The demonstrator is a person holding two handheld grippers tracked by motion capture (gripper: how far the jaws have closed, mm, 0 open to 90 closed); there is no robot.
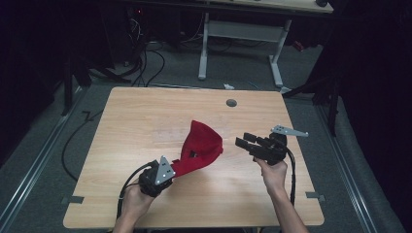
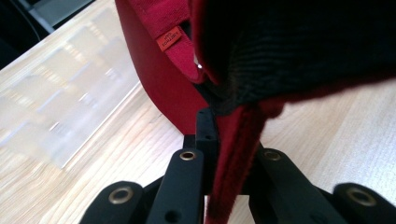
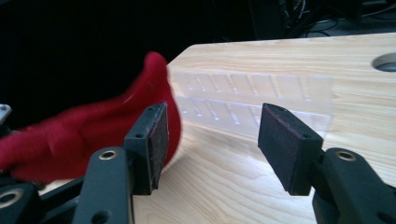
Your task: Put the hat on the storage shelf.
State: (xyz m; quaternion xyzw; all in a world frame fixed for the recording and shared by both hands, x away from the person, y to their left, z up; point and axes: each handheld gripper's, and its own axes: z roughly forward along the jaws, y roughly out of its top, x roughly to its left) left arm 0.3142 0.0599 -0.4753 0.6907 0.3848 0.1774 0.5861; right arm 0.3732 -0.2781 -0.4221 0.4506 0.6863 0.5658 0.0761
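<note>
Your left tongs (image 1: 167, 171) pinch the red cap's (image 1: 201, 145) edge, lifting it over the table (image 1: 145, 121); your right tongs (image 1: 245, 141), just beside the cap, gape wide. That thin hold may slip.

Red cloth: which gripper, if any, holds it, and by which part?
The left gripper is shut on the red cloth at its edge; the right gripper is open, holding nothing.

Dim room, lit tabletop, blurred close-ups
</note>
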